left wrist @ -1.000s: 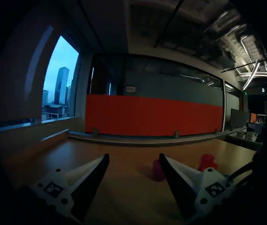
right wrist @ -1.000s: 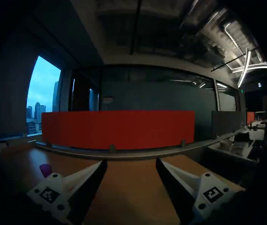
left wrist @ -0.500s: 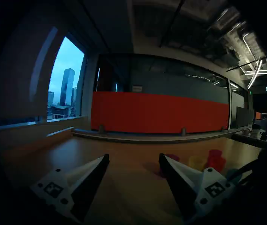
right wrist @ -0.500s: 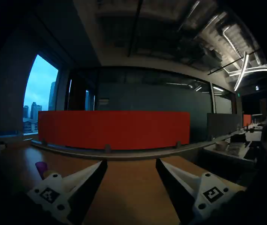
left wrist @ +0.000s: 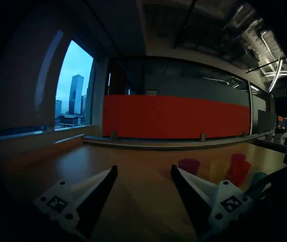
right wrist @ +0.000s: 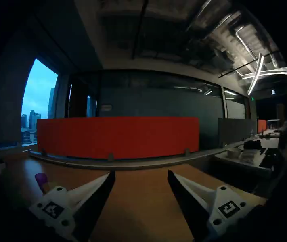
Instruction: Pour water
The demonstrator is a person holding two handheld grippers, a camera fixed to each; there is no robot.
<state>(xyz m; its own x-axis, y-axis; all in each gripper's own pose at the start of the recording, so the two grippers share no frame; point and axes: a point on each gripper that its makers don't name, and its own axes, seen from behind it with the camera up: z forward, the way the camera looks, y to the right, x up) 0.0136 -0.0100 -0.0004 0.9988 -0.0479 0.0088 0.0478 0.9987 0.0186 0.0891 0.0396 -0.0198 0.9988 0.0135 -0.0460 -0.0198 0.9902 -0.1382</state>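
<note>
In the left gripper view, several plastic cups stand on the wooden table [left wrist: 143, 169] at the right: a purple cup [left wrist: 189, 165], a yellow cup [left wrist: 218, 171], a red cup [left wrist: 239, 169] and a teal cup [left wrist: 259, 177] partly behind my right finger. My left gripper [left wrist: 143, 173] is open and holds nothing; the cups lie ahead and to its right. In the right gripper view, my right gripper [right wrist: 140, 177] is open and holds nothing, and the purple cup [right wrist: 41, 180] peeks out far left behind the left finger.
A red partition [left wrist: 175, 117] runs along the table's far edge, with a glass wall behind. A window [left wrist: 72, 101] is at the left. Another desk with clutter [right wrist: 252, 151] sits off to the right.
The left gripper view has swung and risen so the cups now show fully, further right and clear of the finger. In the right gripper view the purple cup slid further left.
</note>
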